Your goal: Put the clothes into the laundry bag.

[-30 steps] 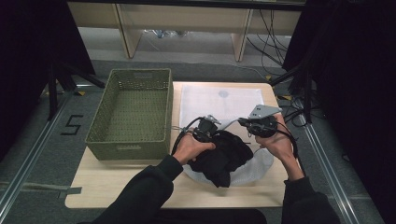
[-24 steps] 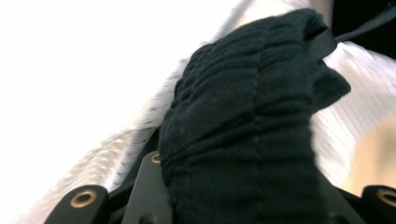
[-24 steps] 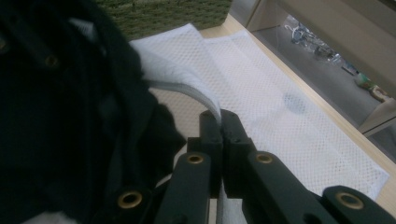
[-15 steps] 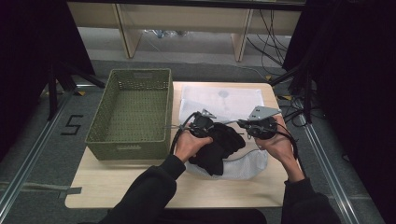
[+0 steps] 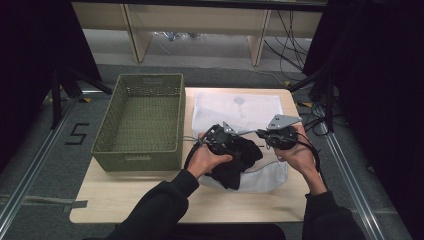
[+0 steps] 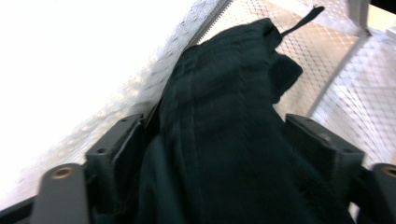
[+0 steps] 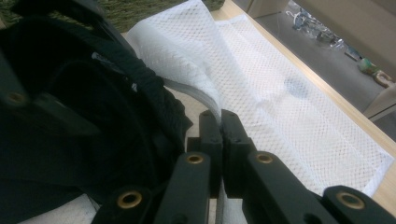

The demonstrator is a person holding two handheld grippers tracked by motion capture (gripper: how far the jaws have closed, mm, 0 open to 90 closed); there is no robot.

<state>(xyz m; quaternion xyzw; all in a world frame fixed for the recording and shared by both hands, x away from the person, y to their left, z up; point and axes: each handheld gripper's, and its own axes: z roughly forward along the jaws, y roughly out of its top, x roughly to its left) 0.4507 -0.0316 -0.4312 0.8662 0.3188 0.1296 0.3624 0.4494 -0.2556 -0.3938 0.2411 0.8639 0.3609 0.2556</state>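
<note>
on the table (image 5: 125, 205), at about nine o'clock from the hands, a green basket (image 5: 137, 125) stands just beside a white mesh laundry bag (image 5: 240, 107) that lies flat toward twelve o'clock. moving right, the left gripper (image 5: 235, 145) sits over a black garment (image 5: 237, 160) bunched at the bag's near end, around six o'clock of the mesh. in the left gripper view the garment (image 6: 219, 121) runs between the two jaws, which have just been opening and now stand wide apart, so the cloth looks released rather than pinched, with mesh (image 6: 327, 60) beyond it. further right, the right gripper (image 5: 267, 137) has its jaws pressed together on a fold of the bag's edge (image 7: 205, 88), lifting it beside the dark cloth (image 7: 93, 116).

the garment looks soft, light and floppy; it will sag and fold wherever it is not supported, and should not slip much. taking a thick bunched fold near its middle would probably carry it best. the mesh is thin and limp, so its opening likely needs holding at the rim.
</note>
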